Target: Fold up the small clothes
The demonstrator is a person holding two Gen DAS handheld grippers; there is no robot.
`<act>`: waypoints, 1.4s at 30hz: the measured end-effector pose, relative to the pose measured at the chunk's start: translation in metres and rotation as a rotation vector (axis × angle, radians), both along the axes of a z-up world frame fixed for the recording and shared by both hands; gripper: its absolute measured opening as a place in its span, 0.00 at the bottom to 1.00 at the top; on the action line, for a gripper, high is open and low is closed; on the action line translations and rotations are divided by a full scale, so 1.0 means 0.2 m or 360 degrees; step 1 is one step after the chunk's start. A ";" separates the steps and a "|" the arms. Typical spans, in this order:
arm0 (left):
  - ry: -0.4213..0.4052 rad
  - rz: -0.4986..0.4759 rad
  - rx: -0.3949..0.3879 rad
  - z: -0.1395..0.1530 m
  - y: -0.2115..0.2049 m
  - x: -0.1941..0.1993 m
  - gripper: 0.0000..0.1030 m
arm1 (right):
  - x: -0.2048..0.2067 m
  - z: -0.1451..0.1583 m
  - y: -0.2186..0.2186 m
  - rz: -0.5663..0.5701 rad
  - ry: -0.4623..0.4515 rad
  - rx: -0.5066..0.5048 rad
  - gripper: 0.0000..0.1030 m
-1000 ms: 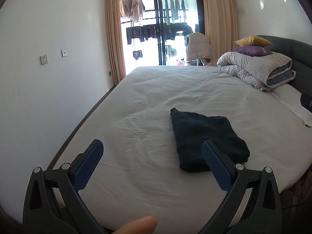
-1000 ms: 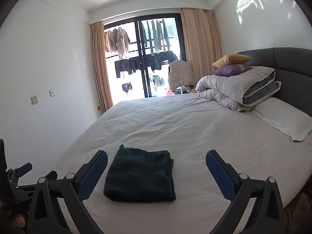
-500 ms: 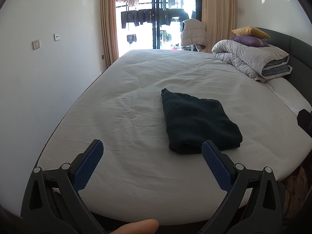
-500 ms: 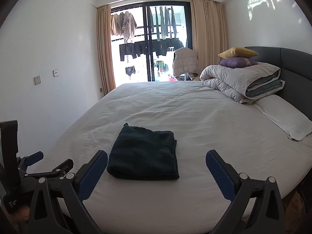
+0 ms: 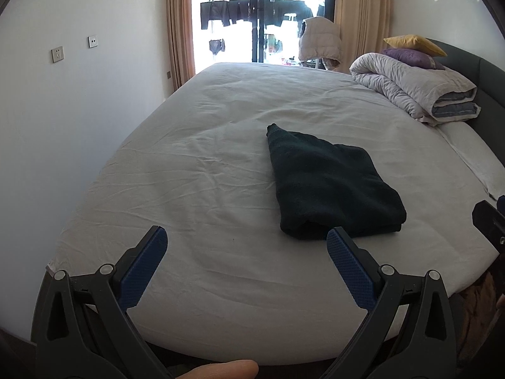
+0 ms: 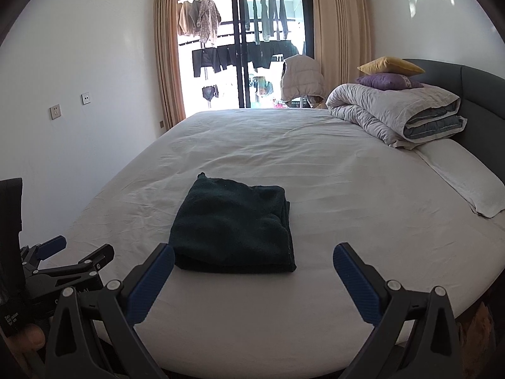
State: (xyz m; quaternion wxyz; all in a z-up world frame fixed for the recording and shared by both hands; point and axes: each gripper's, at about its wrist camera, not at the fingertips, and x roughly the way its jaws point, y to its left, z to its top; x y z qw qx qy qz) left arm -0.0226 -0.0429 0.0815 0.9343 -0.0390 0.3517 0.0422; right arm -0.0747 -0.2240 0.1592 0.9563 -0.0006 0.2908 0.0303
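over the near edge of the bed [image 5: 221, 284], the left gripper [image 5: 246, 240] has its blue-padded fingers spread wide, holding nothing and touching nothing. the right gripper [image 6: 254, 257] is spread just as wide and empty too, also above the bed's near edge. a dark green folded garment [image 6: 233, 224] lies flat on the white sheet, a neat thick rectangle, just beyond the right gripper's left finger and, in the left wrist view, behind the left gripper's right finger. a fingertip [image 5: 221, 369] shows at the bottom of the left view. farther back on the right sit a rolled grey duvet [image 6: 394, 113] with a purple cushion [image 6: 388, 80] and a yellow cushion [image 6: 389, 64] stacked on it, beside a white pillow [image 6: 464, 177] and a dark headboard [image 6: 483, 101]. behind the bed, a glass door [image 6: 243, 47] between beige curtains shows hanging laundry.
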 end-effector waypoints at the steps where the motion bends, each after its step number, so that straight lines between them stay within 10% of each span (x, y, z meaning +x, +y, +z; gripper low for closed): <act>1: 0.0006 -0.0001 -0.0004 -0.01 0.00 0.01 1.00 | 0.01 -0.01 0.00 -0.0002 0.0007 0.0003 1.00; 42: 0.0070 0.0001 -0.0019 -0.11 -0.01 0.10 1.00 | 0.11 -0.12 -0.01 -0.0014 0.0112 0.0011 1.00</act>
